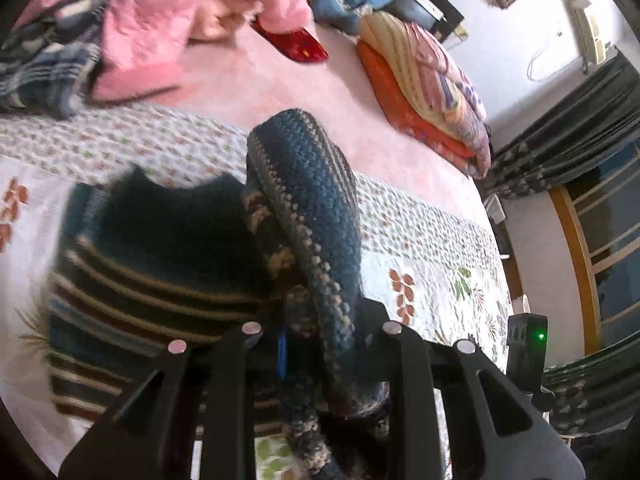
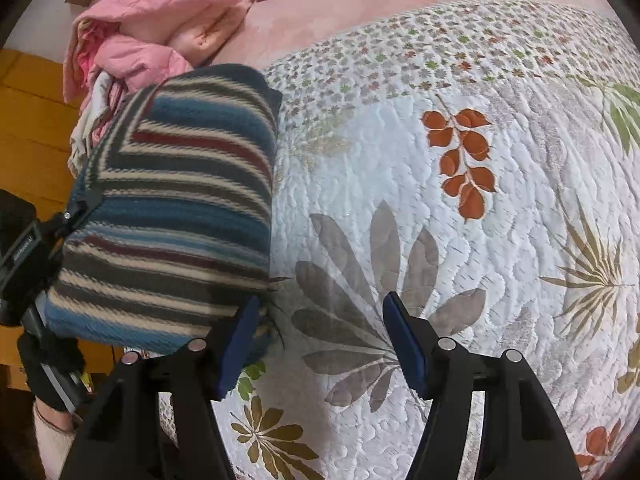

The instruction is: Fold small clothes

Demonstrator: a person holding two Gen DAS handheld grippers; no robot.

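Striped knit sweater (image 2: 168,208) lies on the quilted floral bedspread (image 2: 480,240), bunched toward the bed's left edge, body partly doubled over. My left gripper (image 1: 320,344) has its jaws closed on a thick crocheted part of it, blue with tan edging (image 1: 316,208), maybe a sleeve or hem, lifted up off the striped body (image 1: 152,280). Left view is blurred, so exact grip point is unclear. My right gripper (image 2: 316,340) hovers just beside the sweater's near corner, jaws spread wide, nothing between them, left pad close to the fabric; can't tell if it touches.

Step, as I judge it: mid-fold, carrying the lifted part across the body. Next move calls for laying that part flat over the stripes, right jaws pinning or pinching the near edge so the body doesn't drag.

Beyond: pink quilted blanket (image 2: 160,12) heaped at the far side, stacked folded bedding (image 1: 432,84) near the wall.
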